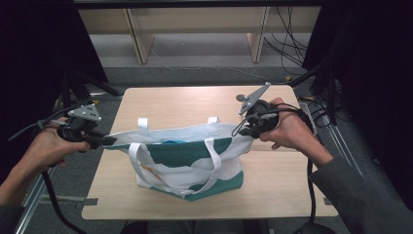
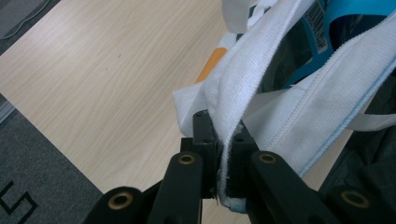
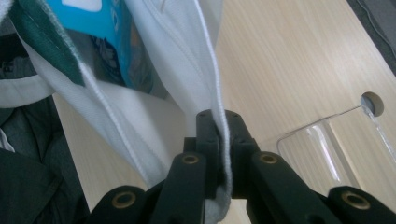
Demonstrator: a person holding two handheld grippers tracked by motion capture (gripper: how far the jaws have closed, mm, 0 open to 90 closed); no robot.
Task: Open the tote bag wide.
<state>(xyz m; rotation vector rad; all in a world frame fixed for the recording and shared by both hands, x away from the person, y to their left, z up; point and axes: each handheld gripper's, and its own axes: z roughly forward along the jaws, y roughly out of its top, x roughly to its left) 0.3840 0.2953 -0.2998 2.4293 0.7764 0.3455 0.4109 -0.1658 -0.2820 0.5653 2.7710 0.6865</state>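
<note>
A cloth bag sits on the wooden table between the 2 grippers, its mouth stretched wide from end to end. At the left end, the left gripper has its jaws clamped on the bag's white rim; at the right end, the right gripper is closed on the opposite rim. The high view shows the whole bag, white with green patches and 2 white looped handles. The left gripper view adds the thick woven weave of the pinched hem and a blue packet with a barcode inside. The right gripper view shows a stitched edge running into the jaws, plus a clear plastic piece lying on the table.
</note>
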